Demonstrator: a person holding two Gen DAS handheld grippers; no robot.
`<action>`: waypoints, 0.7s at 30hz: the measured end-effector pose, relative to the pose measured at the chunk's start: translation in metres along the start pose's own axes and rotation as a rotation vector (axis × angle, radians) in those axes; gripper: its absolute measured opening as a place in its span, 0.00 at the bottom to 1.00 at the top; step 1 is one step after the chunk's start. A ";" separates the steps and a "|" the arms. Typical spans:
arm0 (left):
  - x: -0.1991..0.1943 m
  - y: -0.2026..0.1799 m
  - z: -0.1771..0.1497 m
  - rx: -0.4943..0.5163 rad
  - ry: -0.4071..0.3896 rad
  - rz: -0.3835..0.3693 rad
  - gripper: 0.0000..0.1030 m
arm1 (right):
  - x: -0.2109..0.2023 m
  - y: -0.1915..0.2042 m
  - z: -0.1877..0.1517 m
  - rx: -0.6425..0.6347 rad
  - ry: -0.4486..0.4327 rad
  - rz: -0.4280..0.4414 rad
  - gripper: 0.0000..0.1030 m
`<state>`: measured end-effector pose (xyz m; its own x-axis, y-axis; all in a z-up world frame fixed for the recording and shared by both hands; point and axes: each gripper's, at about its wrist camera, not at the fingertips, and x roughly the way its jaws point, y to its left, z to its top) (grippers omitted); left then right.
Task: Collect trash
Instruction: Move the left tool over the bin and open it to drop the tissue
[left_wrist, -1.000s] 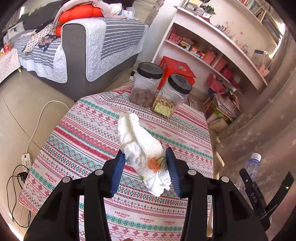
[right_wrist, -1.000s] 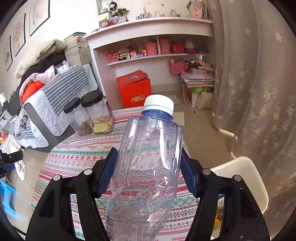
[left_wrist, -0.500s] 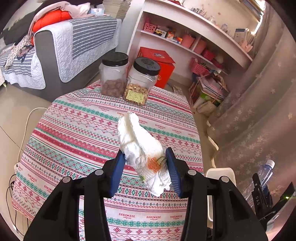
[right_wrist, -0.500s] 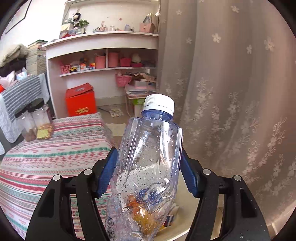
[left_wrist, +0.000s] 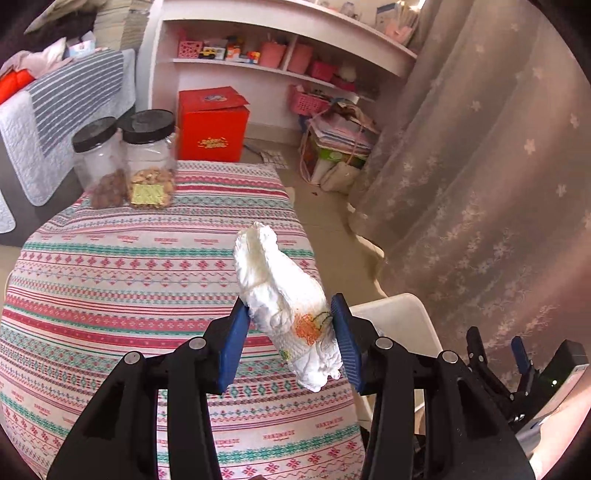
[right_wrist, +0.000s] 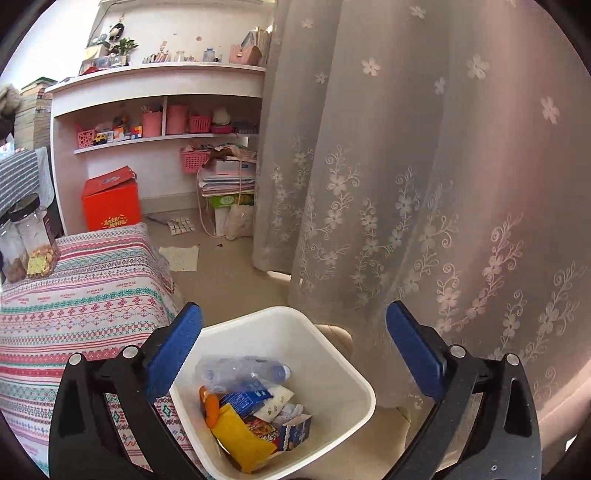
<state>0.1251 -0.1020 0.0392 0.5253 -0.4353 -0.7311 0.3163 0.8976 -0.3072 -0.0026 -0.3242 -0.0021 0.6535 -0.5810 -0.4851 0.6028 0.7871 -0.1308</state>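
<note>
**Bottle released into bin; tissue held above tabletop**

Change noted: the plastic bottle (right_wrist: 243, 371), clamped half a second ago by the right gripper (right_wrist: 293, 345), is now seen lying inside the white bin (right_wrist: 343, 369); the right fingers are spread wide and hold nothing.

Left gripper (left_wrist: 291, 339): fingers closed on a crumpled white tissue (left_wrist: 284, 306) with an orange print, as before, held above the tabletop (left_wrist: 110, 280) near the bin-side edge.

View differences: bin contents are shown by the right wrist view only; in the left wrist view only a rim corner of the bin (left_wrist: 399, 314) is seen.

Bin contents: bottle uppermost, a yellow packet (right_wrist: 240, 439), a blue carton (right_wrist: 243, 400), other wrappers.

Two black-lidded jars (left_wrist: 125, 162) are set at the tabletop's far edge from the bin, partly filled with snacks.
</note>
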 end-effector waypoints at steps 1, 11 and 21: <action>0.008 -0.009 0.002 0.007 0.015 -0.020 0.44 | 0.000 -0.004 -0.002 0.024 0.010 0.007 0.93; 0.072 -0.099 0.028 0.093 0.178 -0.191 0.55 | -0.014 -0.011 -0.010 0.101 0.013 0.071 0.93; 0.050 -0.082 0.027 0.094 0.125 -0.119 0.67 | -0.023 -0.001 0.000 0.125 -0.023 0.150 0.93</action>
<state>0.1463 -0.1989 0.0443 0.3798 -0.5207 -0.7646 0.4455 0.8273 -0.3422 -0.0181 -0.3121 0.0094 0.7495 -0.4651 -0.4712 0.5494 0.8341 0.0506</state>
